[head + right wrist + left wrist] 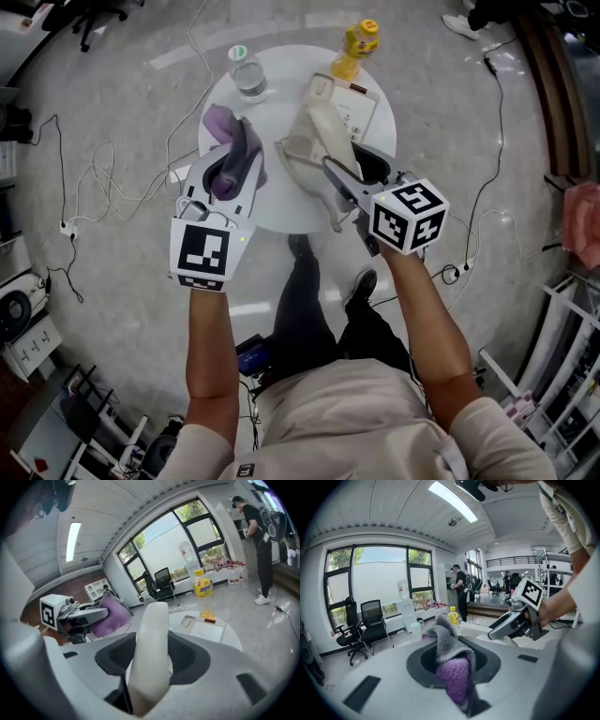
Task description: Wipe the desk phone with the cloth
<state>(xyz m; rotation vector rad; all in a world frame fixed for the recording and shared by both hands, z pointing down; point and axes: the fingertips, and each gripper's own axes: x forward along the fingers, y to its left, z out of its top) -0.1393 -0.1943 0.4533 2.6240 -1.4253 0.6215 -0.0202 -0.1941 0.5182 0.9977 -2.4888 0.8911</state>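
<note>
- Head view, centre of the frame: the person stood over a round white surface (pixel 286 202), a tool in each hand.
- The left tool (pixel 236 164), at left centre, was clamped on a purple and grey cloth (pixel 225 127); the cloth bunched out past its jaws and hung above the left part of the surface.
- In the left gripper view, the cloth (pixel 454 674) filled the gap between the jaws at the centre and drooped toward the lower edge of the frame.
- The right tool (pixel 339 183), right of centre, was closed around a white handset (pixel 323 131), which it held tilted above the surface.
- In the right gripper view, the handset (pixel 150 653) stood upright between the jaws at the centre of the frame.
- The phone base (pixel 354 111) lay on the upper right part of the surface, just beyond the handset; in the right gripper view it (pixel 206 629) showed right of centre.
- A clear water bottle (pixel 247 71) stood at the upper left rim of the surface, and a yellow bottle (pixel 358 47) at its top edge.
- The cloth and the handset were near each other, but no view showed whether they touched.
- A person in black (pixel 460 590) stood in the background near a window.
</note>
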